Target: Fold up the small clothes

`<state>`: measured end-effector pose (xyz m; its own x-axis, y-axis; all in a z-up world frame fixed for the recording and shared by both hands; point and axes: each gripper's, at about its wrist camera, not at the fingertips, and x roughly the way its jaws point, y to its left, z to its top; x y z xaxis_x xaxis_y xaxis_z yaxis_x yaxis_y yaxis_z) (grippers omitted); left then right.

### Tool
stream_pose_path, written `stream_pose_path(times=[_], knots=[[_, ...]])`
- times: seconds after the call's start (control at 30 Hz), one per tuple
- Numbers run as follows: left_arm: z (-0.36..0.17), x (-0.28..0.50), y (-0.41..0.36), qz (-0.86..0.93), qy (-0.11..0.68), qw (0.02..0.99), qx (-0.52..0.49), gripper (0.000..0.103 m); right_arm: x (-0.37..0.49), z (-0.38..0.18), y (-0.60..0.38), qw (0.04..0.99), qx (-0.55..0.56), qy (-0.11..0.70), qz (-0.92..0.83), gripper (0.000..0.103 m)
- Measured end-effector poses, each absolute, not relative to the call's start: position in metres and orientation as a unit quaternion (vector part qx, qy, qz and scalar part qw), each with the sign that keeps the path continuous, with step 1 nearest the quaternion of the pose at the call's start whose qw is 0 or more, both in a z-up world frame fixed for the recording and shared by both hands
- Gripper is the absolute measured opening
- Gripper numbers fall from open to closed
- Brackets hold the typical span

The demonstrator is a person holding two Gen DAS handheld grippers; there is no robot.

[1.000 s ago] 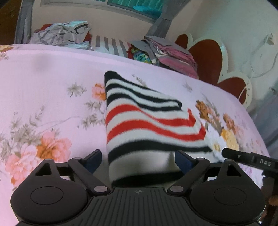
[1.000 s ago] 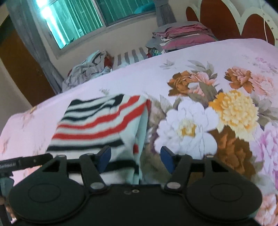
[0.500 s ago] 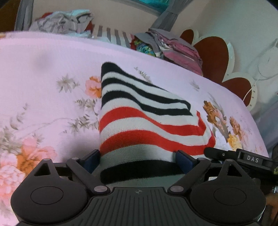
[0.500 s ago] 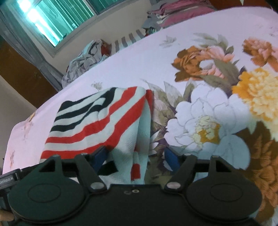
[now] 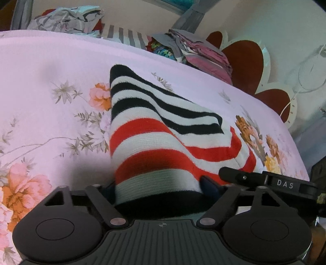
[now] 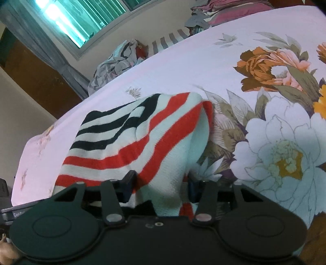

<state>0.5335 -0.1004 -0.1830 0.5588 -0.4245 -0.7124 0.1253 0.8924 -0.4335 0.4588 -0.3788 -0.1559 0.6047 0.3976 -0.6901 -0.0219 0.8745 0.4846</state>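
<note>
- The striped knit garment (image 5: 154, 142), in black, white and red, lies on the bed (image 5: 51, 67) with the flowered pink sheet, and its near end rises up into both grippers.
- The left gripper (image 5: 161, 189) has just been closing its jaws; the near hem of the garment sits between them and both pads touch the cloth, so it is clamped on the garment.
- The right gripper (image 6: 161, 183) has also just been closing; a bunched fold of the same garment is squeezed between its jaws.
- In the left wrist view, the right gripper's finger (image 5: 264, 179) lies just beside the garment's right edge.
- The far end of the garment rests flat, well apart from the far edge of the bed.
- At that far edge stand a loose clothes pile (image 5: 67, 18) and a folded stack (image 5: 201, 55).
- The sheet is bare to the left of the garment and to its right.
</note>
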Motion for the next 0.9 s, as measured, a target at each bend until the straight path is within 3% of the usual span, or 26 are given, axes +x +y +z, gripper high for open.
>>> stream_pose_path(times=[0.27,0.57,0.9], knots=[[-0.162,0.524,-0.097,-0.167,0.423,0.878,-0.151,0.057,0.447,-0.134,-0.375,0.878,0.225,0.404,0.123,0.038],[-0.128,0.499,-0.055,-0.156,0.398,0.892,-0.145,0.057,0.439,-0.106,-0.332,0.881,0.227,0.386,0.154,0.037],[-0.11,0.471,0.075,-0.136,0.378,0.904,-0.15,0.057,0.436,-0.09,-0.214,0.88,0.223,0.376,0.186,0.037]])
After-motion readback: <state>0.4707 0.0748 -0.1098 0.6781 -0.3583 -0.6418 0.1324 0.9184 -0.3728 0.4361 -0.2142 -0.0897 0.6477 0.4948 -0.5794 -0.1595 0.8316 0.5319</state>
